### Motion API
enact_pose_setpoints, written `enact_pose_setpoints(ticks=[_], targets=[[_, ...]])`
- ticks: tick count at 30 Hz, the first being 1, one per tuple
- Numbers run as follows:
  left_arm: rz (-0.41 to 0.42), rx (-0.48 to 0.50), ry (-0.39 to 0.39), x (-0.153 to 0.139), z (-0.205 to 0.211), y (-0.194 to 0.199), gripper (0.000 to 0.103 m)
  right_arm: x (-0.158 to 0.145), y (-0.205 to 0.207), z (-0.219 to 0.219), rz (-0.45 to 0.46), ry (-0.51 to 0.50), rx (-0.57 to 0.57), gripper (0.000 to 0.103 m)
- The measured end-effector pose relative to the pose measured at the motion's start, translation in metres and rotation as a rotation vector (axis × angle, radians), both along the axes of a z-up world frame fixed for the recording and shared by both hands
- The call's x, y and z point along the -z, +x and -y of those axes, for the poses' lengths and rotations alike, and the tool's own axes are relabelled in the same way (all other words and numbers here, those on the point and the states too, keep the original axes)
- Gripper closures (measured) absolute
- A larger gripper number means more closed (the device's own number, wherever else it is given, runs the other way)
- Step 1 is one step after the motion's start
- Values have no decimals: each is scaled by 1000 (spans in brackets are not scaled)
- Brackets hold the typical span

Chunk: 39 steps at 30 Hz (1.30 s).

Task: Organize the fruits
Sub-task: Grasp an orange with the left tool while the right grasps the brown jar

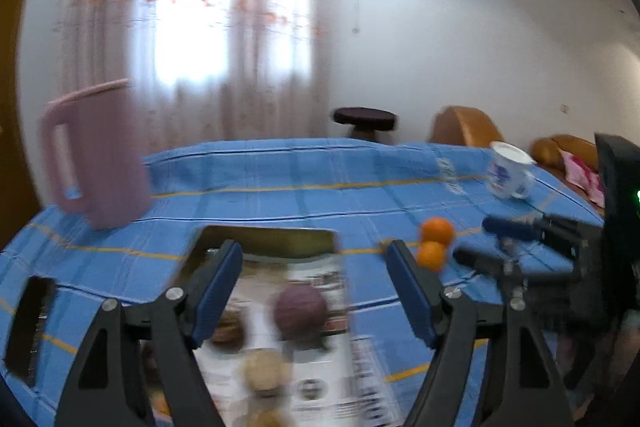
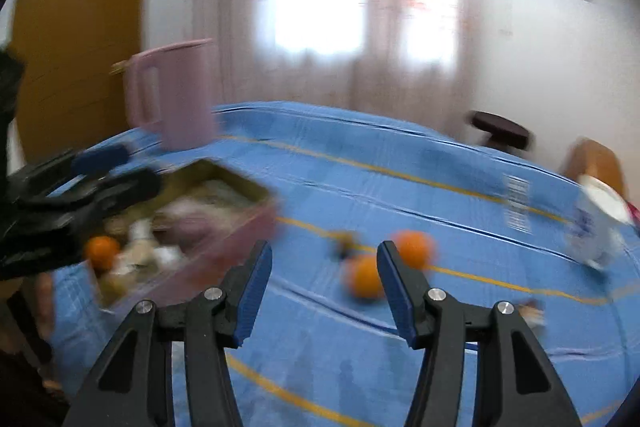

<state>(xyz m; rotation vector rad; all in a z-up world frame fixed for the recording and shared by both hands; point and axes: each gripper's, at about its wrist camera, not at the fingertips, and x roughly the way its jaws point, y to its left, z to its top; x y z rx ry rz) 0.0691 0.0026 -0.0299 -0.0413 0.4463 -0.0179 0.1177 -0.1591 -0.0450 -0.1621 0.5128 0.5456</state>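
Observation:
Two oranges lie side by side on the blue cloth, right of an open box lined with printed paper. A purple round fruit and some brown and tan ones sit in the box. My left gripper hovers open over the box with nothing between its pads. My right gripper is open and empty above the cloth; the oranges sit just beyond its right finger. A third orange is in the box. The views are blurred.
A pink pitcher stands at the far left of the table. A white and blue mug is at the far right. A small dark object lies near the oranges. A dark stool and an orange sofa stand behind.

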Motion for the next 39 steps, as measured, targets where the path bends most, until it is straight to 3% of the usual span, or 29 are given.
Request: enact_pose_setpoints(ticks=[5, 9, 17, 19, 22, 26, 30, 39], targets=[[-48, 68, 39, 10, 45, 24, 26, 5, 29, 75, -42, 35, 227, 47], [-101, 110, 50, 18, 71, 43, 26, 21, 51, 105, -114, 17, 311, 47], [-256, 172, -5, 45, 96, 91, 31, 36, 70, 123, -217, 41, 334, 47], [-280, 190, -13, 48, 99, 96, 40, 42, 77, 121, -260, 23, 325, 47], [-314, 198, -17, 51, 103, 104, 43, 49, 86, 120, -312, 27, 312, 47], [-387, 208, -55, 60, 103, 119, 52, 58, 94, 118, -375, 21, 299, 61], [-388, 210, -50, 61, 104, 119, 65, 56, 92, 118, -365, 30, 274, 67], [-279, 217, -43, 46, 102, 101, 65, 40, 74, 122, -258, 85, 241, 67]])
